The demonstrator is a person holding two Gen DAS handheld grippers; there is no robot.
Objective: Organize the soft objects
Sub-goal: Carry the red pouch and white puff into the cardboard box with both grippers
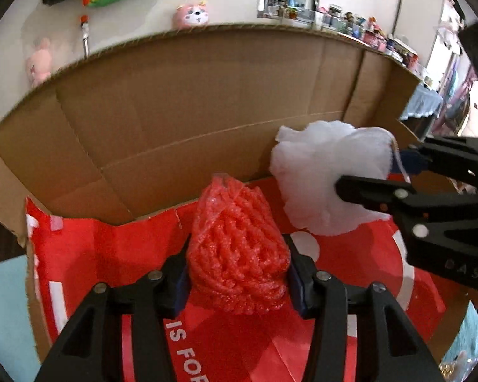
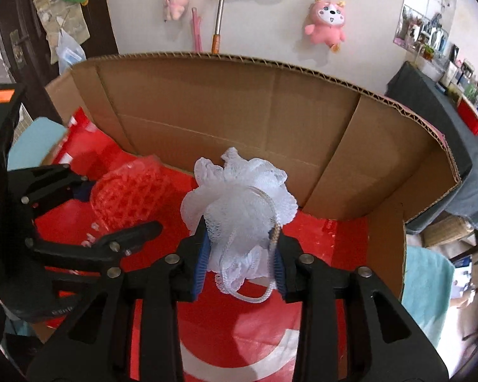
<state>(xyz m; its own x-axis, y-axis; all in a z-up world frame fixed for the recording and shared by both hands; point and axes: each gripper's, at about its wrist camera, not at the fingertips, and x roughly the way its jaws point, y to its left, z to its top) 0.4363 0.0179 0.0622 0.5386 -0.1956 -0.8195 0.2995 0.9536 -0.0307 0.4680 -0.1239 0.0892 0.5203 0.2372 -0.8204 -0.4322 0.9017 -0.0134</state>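
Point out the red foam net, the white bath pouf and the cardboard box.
red foam net [image 1: 237, 254], left wrist view, middle of the mesh bundle.
white bath pouf [image 2: 239, 203], right wrist view, centre of the ruffles.
cardboard box [image 2: 223, 102], right wrist view, inner back wall.

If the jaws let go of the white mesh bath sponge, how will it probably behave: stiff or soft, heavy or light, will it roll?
The white mesh bath sponge, held by the right gripper, looks soft: its ruffled netting bulges around the pads. It is probably very light, being airy see-through mesh. It would likely land in the cardboard box with little rolling, as its cord loop dangles.
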